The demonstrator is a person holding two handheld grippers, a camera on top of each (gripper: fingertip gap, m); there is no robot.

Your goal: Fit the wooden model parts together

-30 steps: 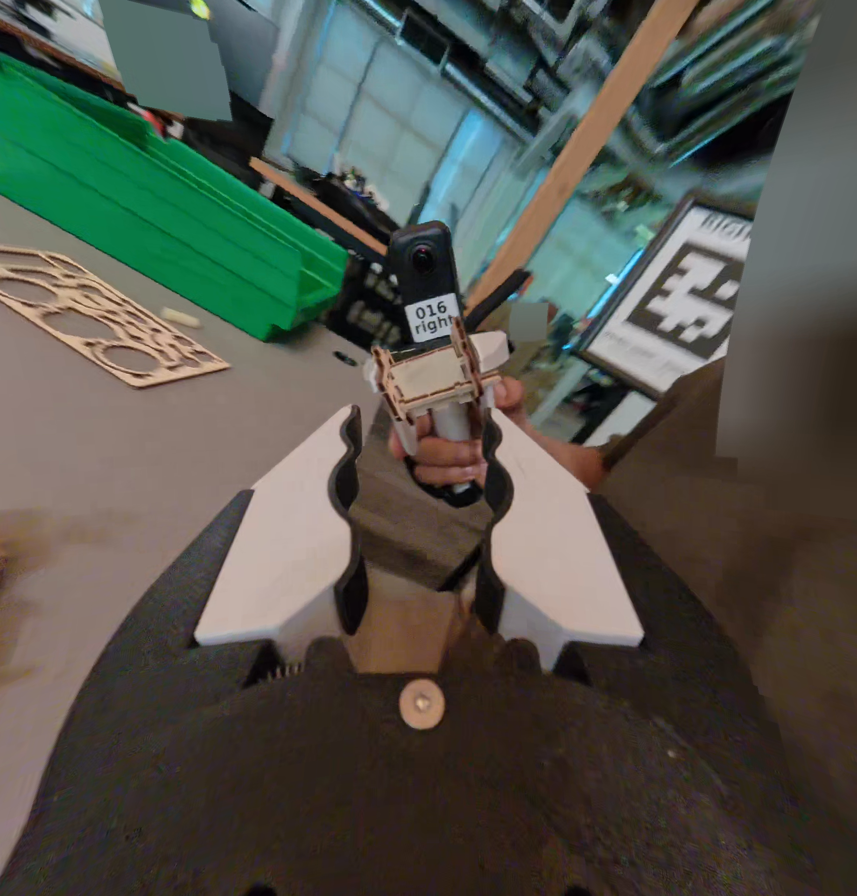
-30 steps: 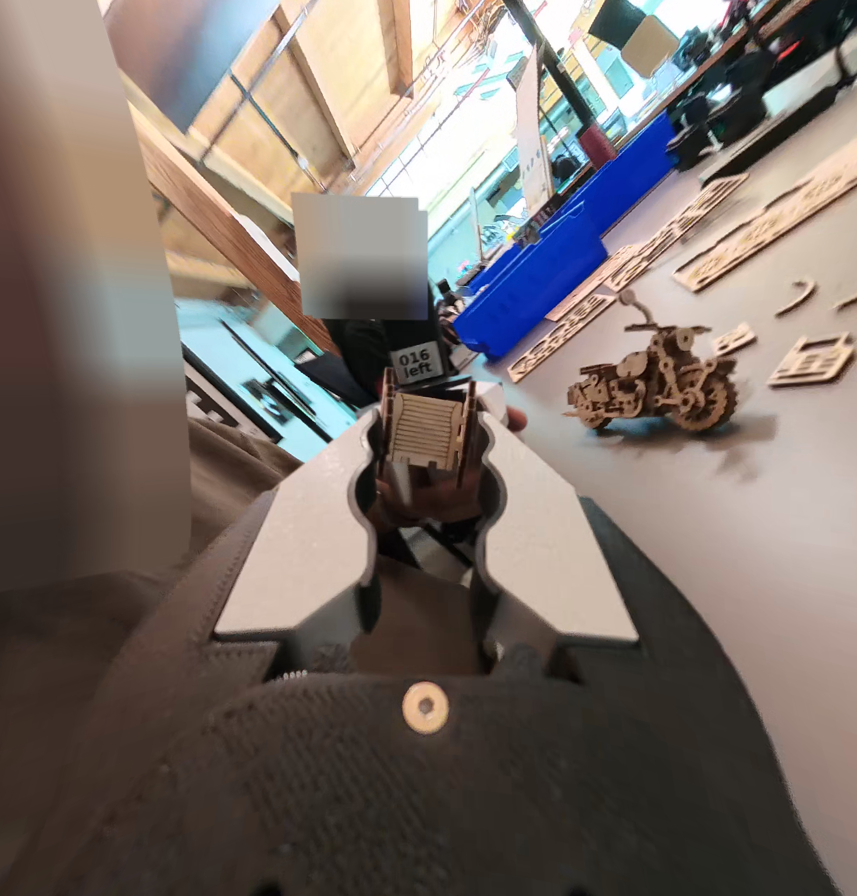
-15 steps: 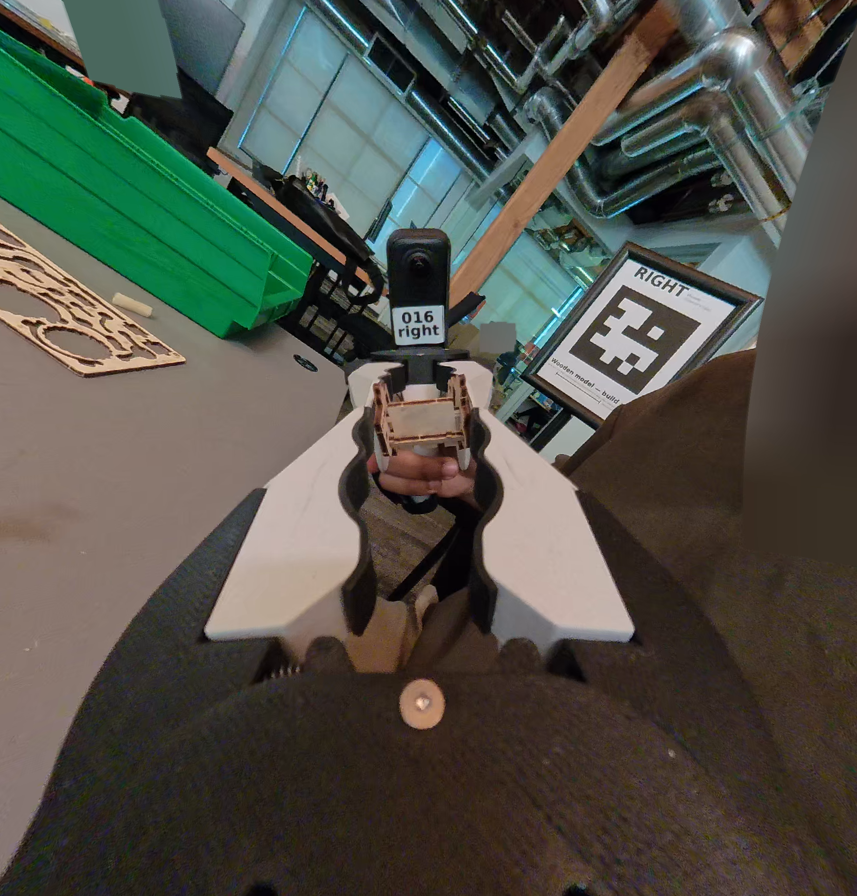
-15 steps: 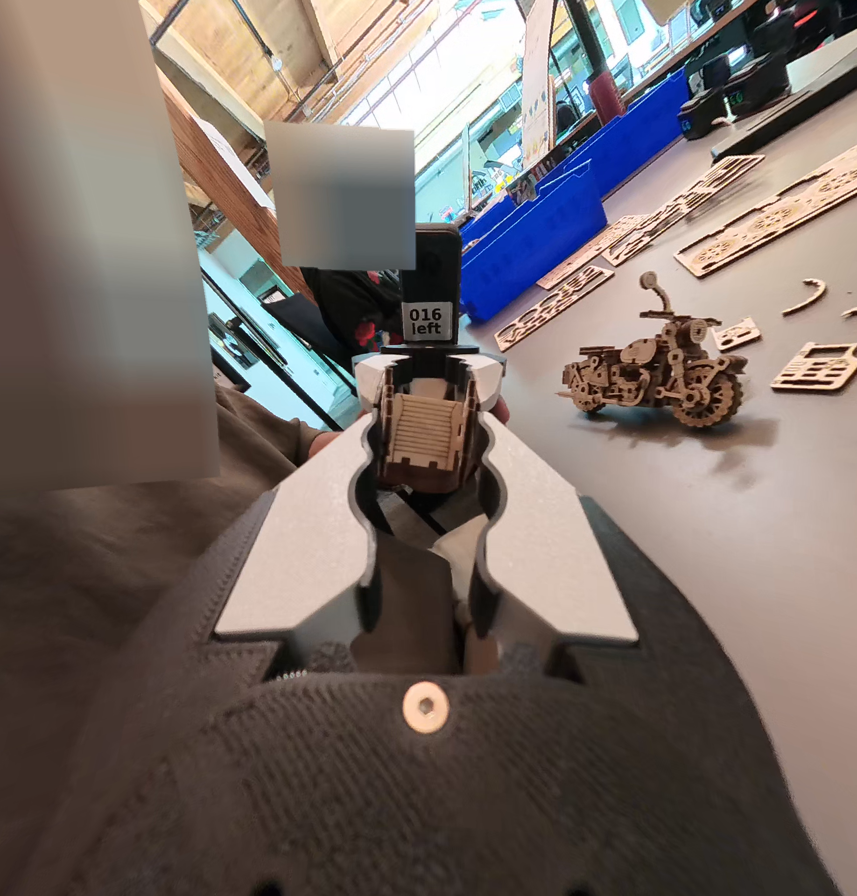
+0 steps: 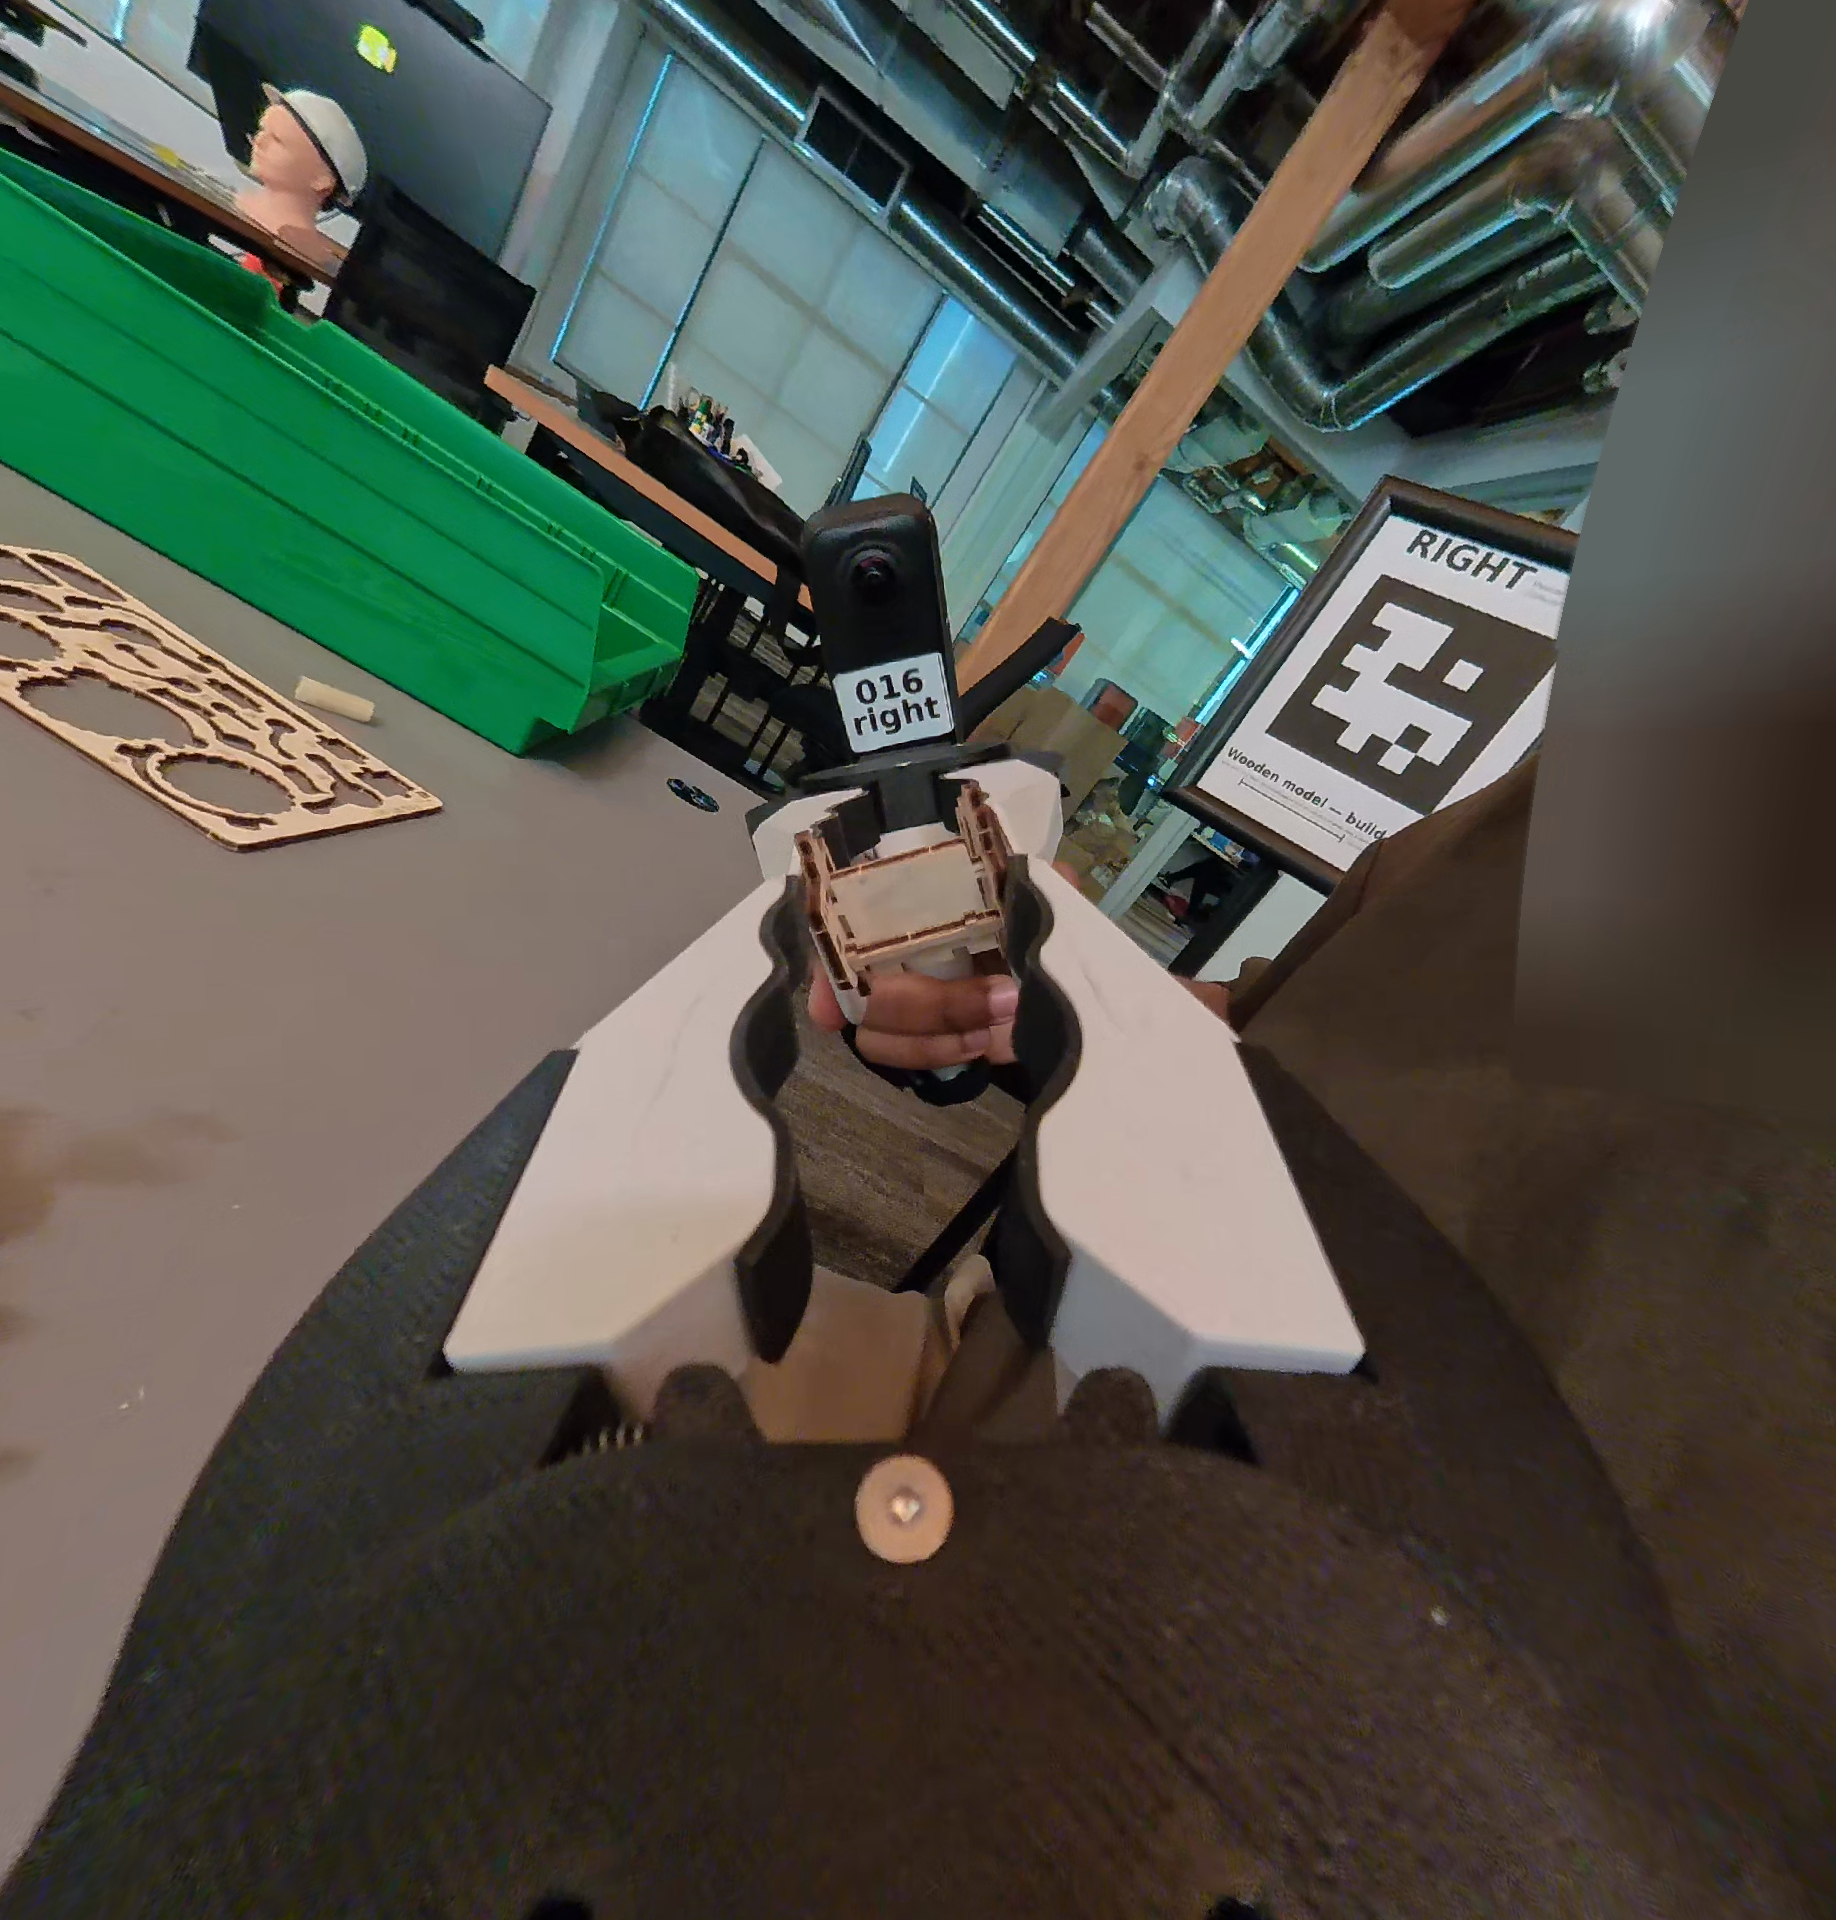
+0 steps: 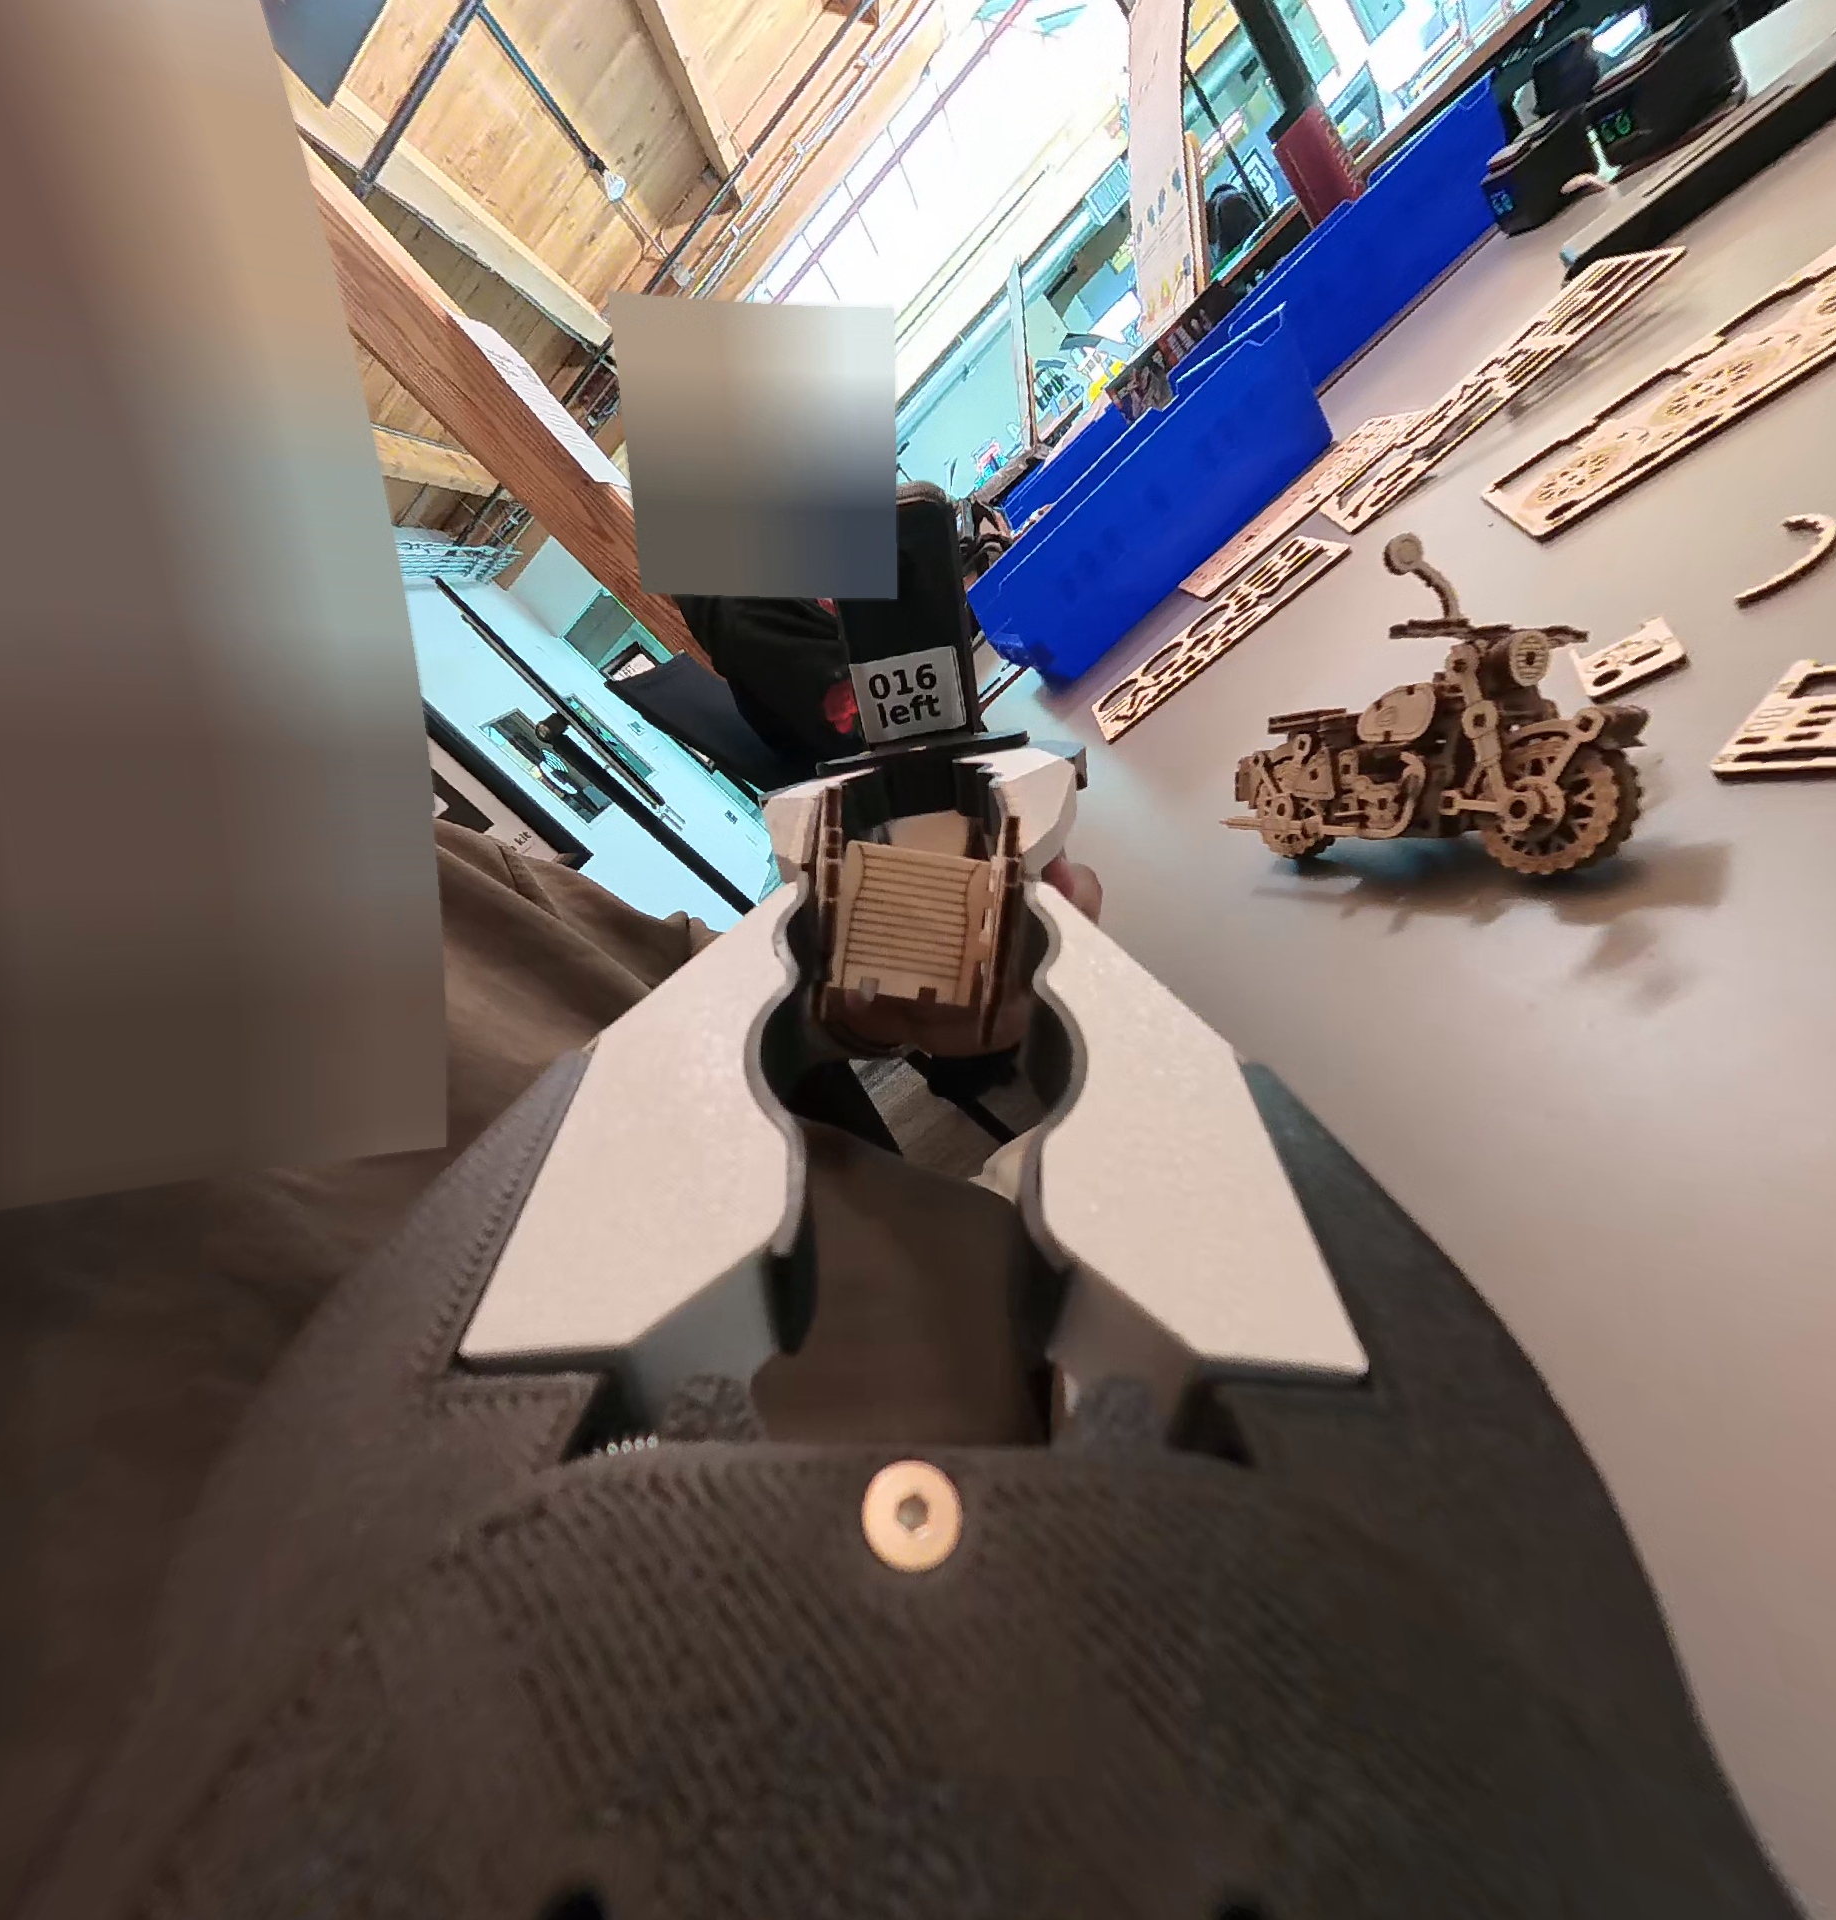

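The small boxy wooden assembly (image 5: 901, 902), pale with a slatted face, is held in mid-air, clamped from opposite ends by the left gripper (image 5: 901, 914) and right gripper (image 6: 914, 925), meeting tip to tip, level, beside the grey table (image 6: 1413, 1091).

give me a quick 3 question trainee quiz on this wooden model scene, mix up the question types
1. True or false: the small box-shaped wooden model part rests on the grey table.
2. Multiple choice: the assembled wooden motorcycle model is A) held in a claw, B) standing on the table, C) inside the blue plastic bin.
3. Fill in: the long plastic bin behind the flat cut-out plywood sheet is coloured ____.

Key
1. False: the left claw and the right claw both grip it, raised off the table.
2. B
3. green
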